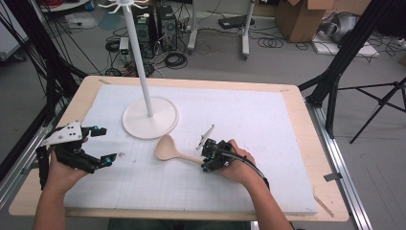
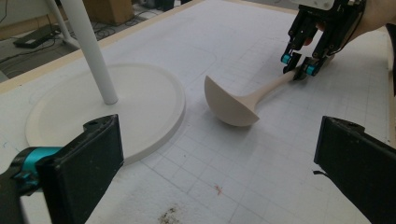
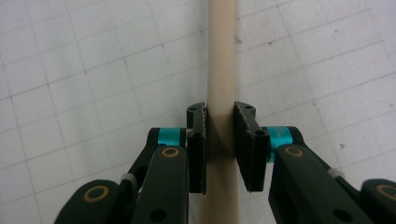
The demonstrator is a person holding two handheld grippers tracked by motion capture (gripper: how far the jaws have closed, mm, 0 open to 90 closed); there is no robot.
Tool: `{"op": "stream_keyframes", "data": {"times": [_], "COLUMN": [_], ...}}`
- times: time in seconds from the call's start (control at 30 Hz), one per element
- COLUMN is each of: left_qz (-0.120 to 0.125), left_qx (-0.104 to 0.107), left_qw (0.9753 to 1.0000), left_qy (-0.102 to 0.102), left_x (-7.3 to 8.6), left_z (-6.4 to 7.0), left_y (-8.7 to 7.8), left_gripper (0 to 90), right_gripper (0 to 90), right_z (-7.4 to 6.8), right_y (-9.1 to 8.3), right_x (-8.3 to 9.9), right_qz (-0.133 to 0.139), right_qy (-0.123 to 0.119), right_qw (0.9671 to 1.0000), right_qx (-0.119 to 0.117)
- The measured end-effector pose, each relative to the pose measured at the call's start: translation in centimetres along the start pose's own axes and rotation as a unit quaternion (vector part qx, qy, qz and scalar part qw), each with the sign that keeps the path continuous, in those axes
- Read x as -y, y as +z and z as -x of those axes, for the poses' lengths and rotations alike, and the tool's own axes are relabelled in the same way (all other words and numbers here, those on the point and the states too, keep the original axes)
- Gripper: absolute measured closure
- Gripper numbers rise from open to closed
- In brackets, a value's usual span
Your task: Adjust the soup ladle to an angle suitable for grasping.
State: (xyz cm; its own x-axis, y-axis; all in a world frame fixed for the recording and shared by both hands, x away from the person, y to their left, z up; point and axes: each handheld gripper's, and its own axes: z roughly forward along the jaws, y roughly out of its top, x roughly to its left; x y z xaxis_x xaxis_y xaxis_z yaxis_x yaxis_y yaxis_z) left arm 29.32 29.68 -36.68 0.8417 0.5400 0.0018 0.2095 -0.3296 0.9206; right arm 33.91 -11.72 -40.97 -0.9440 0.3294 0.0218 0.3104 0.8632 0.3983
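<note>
Centre of the high view, a little below the middle: a beige ladle (image 1: 173, 150) lies on the white foam mat (image 1: 268, 120), bowl to the left, handle running right into the right gripper (image 1: 209, 154). In the right gripper view the two black jaws sit on either side of the handle, pads (image 3: 198, 144) pressed against it, so it is clamped on the ladle. The left gripper view shows the same from across the mat, jaw tips on the handle at upper right of the frame, and the ladle bowl (image 2: 231, 105) resting on the mat.

Lower left of the high view: the left gripper (image 1: 103, 146), jaws spread wide, nothing between them, aimed toward the ladle but well apart from it.

Upper left of centre: a white stand (image 1: 149, 117) with a round base and tall pole, hooks at the top edge of the frame. The ladle bowl is just beside the base, not touching as far as I can see.

Step, my read: grasp made, lift not begun, since the bowl is on the mat. Next move likely lifts the ladle and carries it up to a hook on the stand. That calls for a firm hold so the heavy bowl end does not swing. Handle end is hidden under the gripper; cannot tell if it has a hanging hole.
</note>
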Motion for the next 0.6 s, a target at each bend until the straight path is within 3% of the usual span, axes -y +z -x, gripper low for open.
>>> {"op": "stream_keyframes", "data": {"times": [0.6], "left_qz": [-0.002], "left_qx": [0.002], "left_qw": [1.0], "left_qy": [0.0], "left_x": [0.01], "left_z": [-0.01], "left_y": [0.07], "left_gripper": [1.7], "right_gripper": [76.2], "right_z": [-0.1], "right_y": [-0.15], "right_x": [-0.14], "right_qz": [0.001], "right_qy": [-0.009], "right_qw": [1.0], "right_qx": [-0.002]}}
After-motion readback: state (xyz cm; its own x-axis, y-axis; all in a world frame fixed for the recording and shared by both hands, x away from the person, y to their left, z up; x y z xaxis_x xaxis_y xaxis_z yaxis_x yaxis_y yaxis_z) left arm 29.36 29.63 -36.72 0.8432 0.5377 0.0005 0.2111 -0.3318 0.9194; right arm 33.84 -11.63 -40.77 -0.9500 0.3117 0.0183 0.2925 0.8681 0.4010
